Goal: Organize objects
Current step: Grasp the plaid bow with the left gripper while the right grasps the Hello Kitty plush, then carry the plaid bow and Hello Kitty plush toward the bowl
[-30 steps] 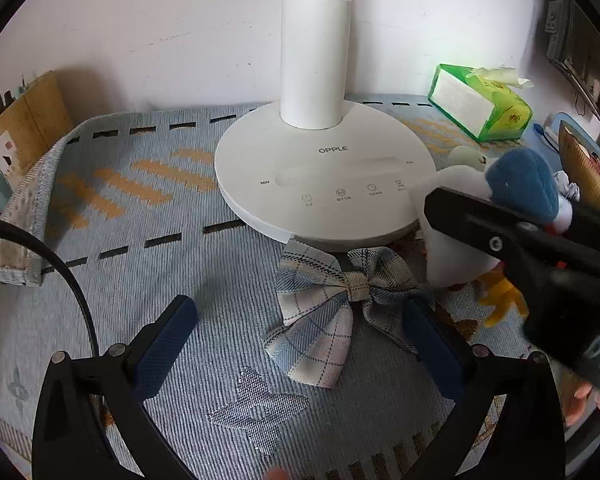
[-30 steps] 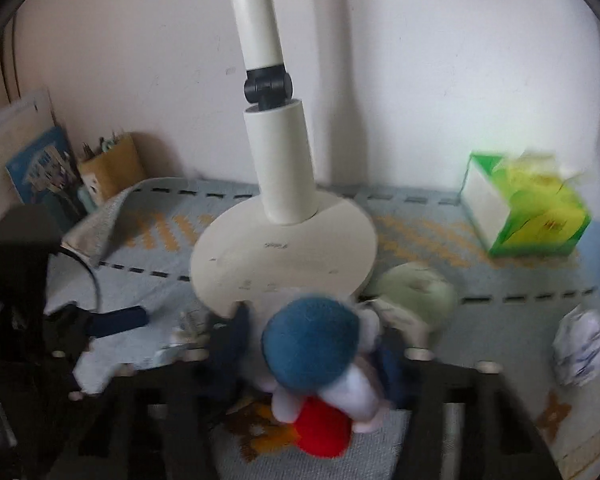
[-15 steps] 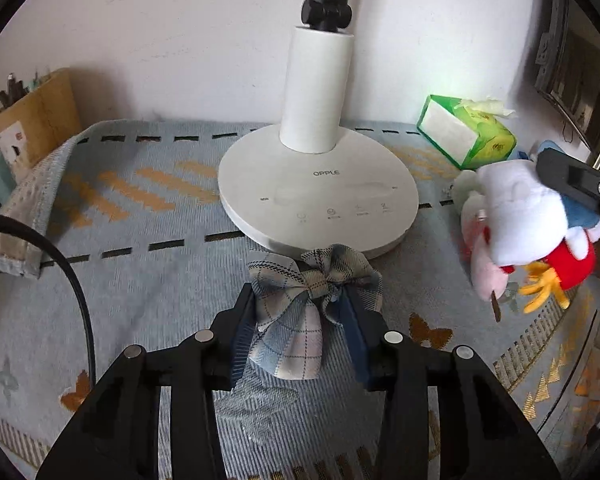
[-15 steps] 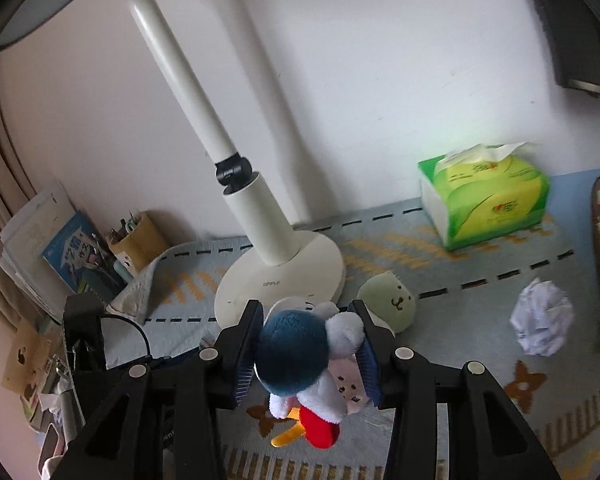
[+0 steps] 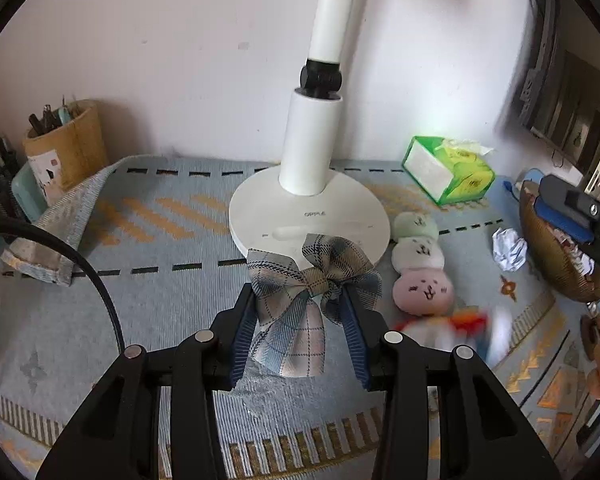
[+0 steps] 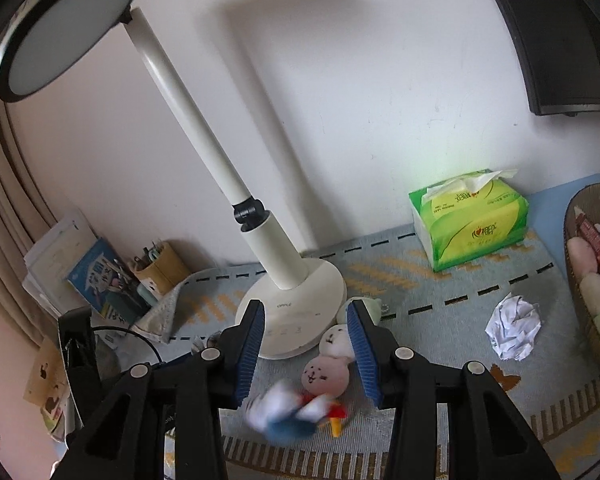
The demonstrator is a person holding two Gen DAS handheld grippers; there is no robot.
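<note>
Left tool (image 5: 300, 316) clamps plaid bow (image 5: 308, 280), right tool (image 6: 306, 348) spread wide — blurred duck toy (image 6: 288, 410) beneath

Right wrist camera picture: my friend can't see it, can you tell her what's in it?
The right gripper hangs open with nothing between its blue jaws, and a blurry blue, white and red plush toy lies on the patterned cloth below. Behind stand a white desk lamp, a green tissue box and a crumpled paper ball.
</note>
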